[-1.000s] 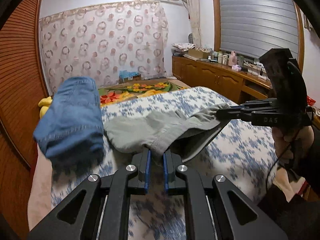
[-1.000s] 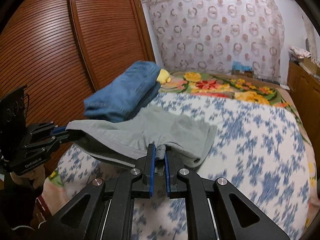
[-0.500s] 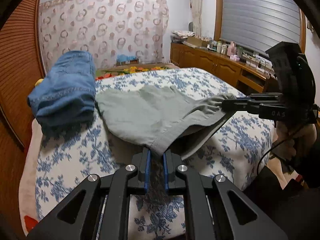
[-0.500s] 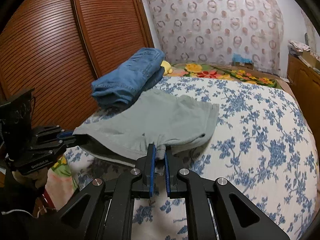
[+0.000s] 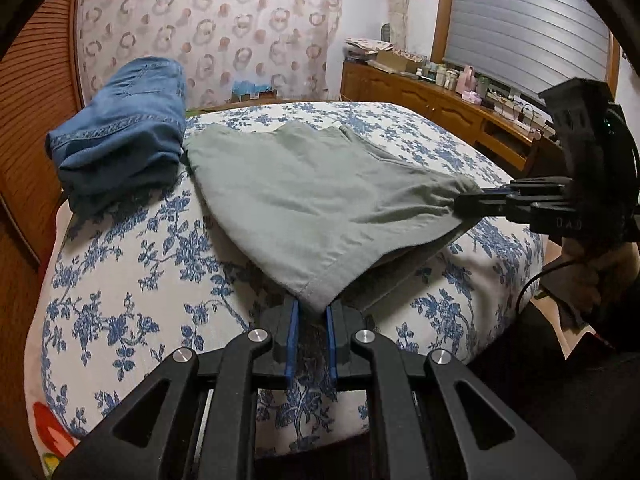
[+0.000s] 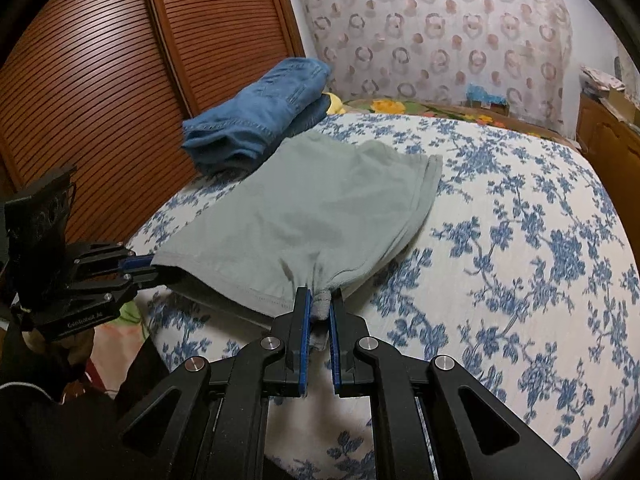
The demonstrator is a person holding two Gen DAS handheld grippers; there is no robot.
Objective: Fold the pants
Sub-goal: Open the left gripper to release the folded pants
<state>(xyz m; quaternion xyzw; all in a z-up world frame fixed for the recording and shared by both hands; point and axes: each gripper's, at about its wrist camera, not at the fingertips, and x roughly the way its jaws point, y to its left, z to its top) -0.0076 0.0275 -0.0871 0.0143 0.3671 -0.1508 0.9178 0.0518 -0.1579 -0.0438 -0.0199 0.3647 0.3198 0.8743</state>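
- The bed (image 5: 132, 248) in front of you, under a blue-flowered cover, carries everything.
- Your grey pants (image 5: 304, 192) lie folded across its near part, their far edge flat on the cover and the near edge lifted between your two tools.
- Folded blue jeans (image 5: 124, 128) sit just beside them, toward the slatted wardrobe.
- Your left gripper (image 5: 312, 312) has its jaws clamped on one near corner.
- Your right gripper (image 6: 319, 308) pinches the other, bunched corner.

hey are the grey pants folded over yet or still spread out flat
Folded over. The grey pants lie doubled on the bed, a second layer showing beneath the near edge that both grippers pinch.
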